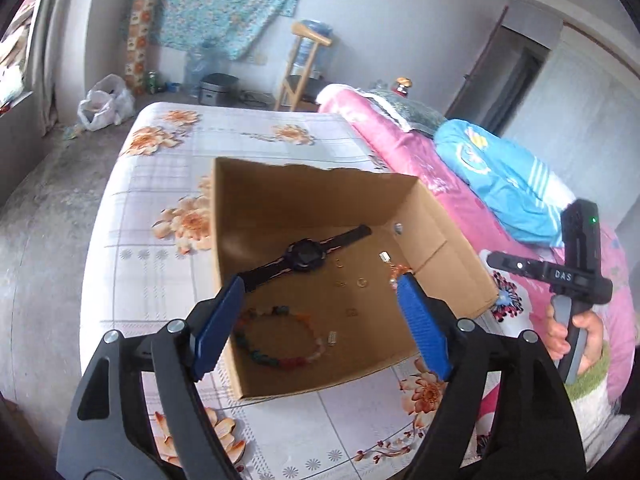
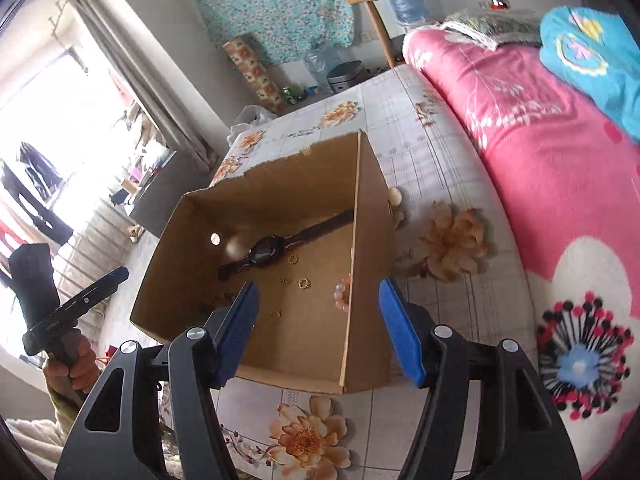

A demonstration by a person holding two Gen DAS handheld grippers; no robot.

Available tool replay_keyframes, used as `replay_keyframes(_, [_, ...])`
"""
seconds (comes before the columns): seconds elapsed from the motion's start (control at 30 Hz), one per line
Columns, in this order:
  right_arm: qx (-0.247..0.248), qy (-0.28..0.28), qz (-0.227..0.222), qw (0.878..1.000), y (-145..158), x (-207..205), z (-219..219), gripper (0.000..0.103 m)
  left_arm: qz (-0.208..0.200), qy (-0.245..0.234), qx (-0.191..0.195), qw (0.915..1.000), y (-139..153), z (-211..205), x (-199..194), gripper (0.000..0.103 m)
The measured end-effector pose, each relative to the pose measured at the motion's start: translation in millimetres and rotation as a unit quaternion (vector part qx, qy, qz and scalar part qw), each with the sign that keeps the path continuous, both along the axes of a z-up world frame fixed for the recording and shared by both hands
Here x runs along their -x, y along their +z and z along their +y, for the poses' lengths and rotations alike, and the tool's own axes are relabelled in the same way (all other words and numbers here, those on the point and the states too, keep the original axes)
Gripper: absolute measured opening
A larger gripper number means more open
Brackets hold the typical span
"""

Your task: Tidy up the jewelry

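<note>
1. Your left gripper [image 1: 320,312] hangs above the near edge of the box [image 1: 312,200], its blue pads spread wide with nothing between them.
2. Your right gripper [image 2: 318,320] is likewise released: pads apart, empty, straddling the box's [image 2: 372,216] right wall from above.
3. The box sits open on a floral sheet [image 1: 160,208], and the jewelry lies on its floor.
4. In the left view, the watch [image 1: 306,258] lies at the centre, its strap running from 8 o'clock to 2 o'clock.
5. A bead bracelet [image 1: 280,340] lies at 6 o'clock from the watch, close to the near wall, with a small silver clasp [image 1: 333,338] at its right end.
6. Small gold rings [image 1: 362,282] are scattered at 4 o'clock from the watch, apart from one another.
7. A peach bead strand [image 1: 400,270] rests against the right wall, partly hidden by your left gripper's right pad.
8. In the right view, the watch [image 2: 266,256] and gold rings [image 2: 304,283] show again; peach beads [image 2: 340,294] touch the right wall.
9. A pink blanket [image 2: 540,160] lies at 3 o'clock from the box, well apart.
</note>
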State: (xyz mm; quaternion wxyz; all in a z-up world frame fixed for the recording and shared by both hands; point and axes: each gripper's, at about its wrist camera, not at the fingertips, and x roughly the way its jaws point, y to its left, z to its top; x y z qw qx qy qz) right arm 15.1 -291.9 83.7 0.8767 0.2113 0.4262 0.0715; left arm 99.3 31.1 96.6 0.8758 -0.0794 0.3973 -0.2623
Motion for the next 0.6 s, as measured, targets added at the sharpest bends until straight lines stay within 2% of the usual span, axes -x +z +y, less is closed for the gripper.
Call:
replay_keyframes(0.07, [-0.027,-0.014,0.011,0.999,-18,4,0,0.062,0.018,0.028,0.002,0.9994,-12,14,-1,0.076])
replay_keyframes(0.17, [-0.065,-0.008,0.039,0.997,-39,5,6,0.063,0.066,0.030,0.024,0.9971,-35,23,-6,0.076])
replay_keyframes(0.23, [-0.046,-0.004,0.037,0.998,-37,9,17,0.063,0.080,0.028,0.032,0.9959,-49,20,-2,0.076])
replay_keyframes(0.37, [-0.036,0.002,0.047,0.998,-37,15,28,0.063,0.062,0.034,0.019,0.9973,-54,21,3,0.076])
replay_keyframes(0.5, [-0.051,-0.004,0.049,0.997,-38,29,30,0.063,0.063,0.031,0.018,0.9974,-53,25,8,0.077])
replay_keyframes(0.6, [-0.040,-0.009,0.049,0.998,-38,37,33,0.063,0.061,0.024,0.011,0.9978,-52,24,21,0.077])
